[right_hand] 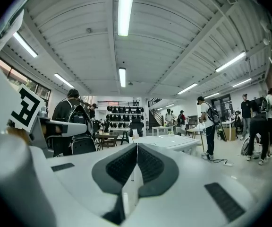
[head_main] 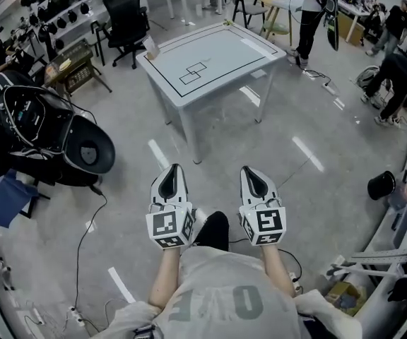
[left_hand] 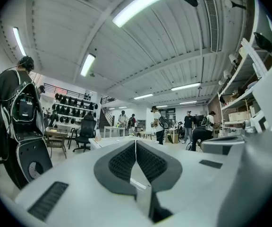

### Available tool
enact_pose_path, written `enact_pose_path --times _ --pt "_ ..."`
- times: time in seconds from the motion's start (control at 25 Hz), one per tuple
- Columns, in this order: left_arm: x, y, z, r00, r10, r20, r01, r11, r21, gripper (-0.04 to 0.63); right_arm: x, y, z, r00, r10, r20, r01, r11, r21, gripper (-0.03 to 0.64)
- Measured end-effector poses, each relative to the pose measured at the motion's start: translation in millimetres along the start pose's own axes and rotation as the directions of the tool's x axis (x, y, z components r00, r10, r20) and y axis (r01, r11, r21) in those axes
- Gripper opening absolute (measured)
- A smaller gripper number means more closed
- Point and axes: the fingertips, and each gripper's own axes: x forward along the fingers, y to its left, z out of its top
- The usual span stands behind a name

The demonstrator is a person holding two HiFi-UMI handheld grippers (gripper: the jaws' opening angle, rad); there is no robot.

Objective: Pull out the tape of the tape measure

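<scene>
I hold both grippers low in front of me, side by side, over the grey floor (head_main: 133, 189). They are near each other but do not touch.

The left gripper (head_main: 173, 169) has its jaws shut tight. In its own view the two dark pads (left_hand: 124, 162) press together, and there is nothing between them. The right gripper (head_main: 250, 171) is just the same: jaws shut, pads touching, nothing held. Each one has a cube (head_main: 169, 228) with black and white squares at its back end, close to my hands.

Both grippers point at a white table (head_main: 221, 58) that stands well ahead of them. Black lines are drawn on its top. A small pale thing (head_main: 150, 48) sits at its left corner, but it is too small for me to tell what it is. I cannot make out the tape measure in any view.

A black chair (head_main: 127, 16) stands past the table on the left. A person (head_main: 306, 13) stands past it on the right. A black bucket (head_main: 381, 185) is on the floor far to my right.
</scene>
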Motion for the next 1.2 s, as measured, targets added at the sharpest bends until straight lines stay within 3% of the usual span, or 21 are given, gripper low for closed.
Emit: enact_pose_path --times 0.32,0.6,0.96,1.2 --pt "44.1 19.1 32.3 0.996 -0.001 0.090 0.002 1.000 -0.003 0.031 33.3 -14.7 30.5 0.998 -0.001 0.070 0.004 0.999 -0.037 0.031" --pt "96.0 -3.0 44.6 0.990 -0.020 0.143 0.020 1.000 0.003 0.031 53.1 -62.2 41.9 0.994 -0.014 0.104 0.022 0.997 -0.076 0.031" --pt "239.4 54.9 33.1 0.994 -0.006 0.113 0.008 1.000 -0.013 0.031 191.2 -96.1 18.6 1.000 -0.021 0.005 0.021 0.999 -0.048 0.031" --pt "353.7 80.0 41.0 0.996 -0.021 0.092 0.022 1.000 -0.005 0.031 305.2 -133.5 32.1 1.000 -0.015 -0.027 0.014 1.000 -0.024 0.031"
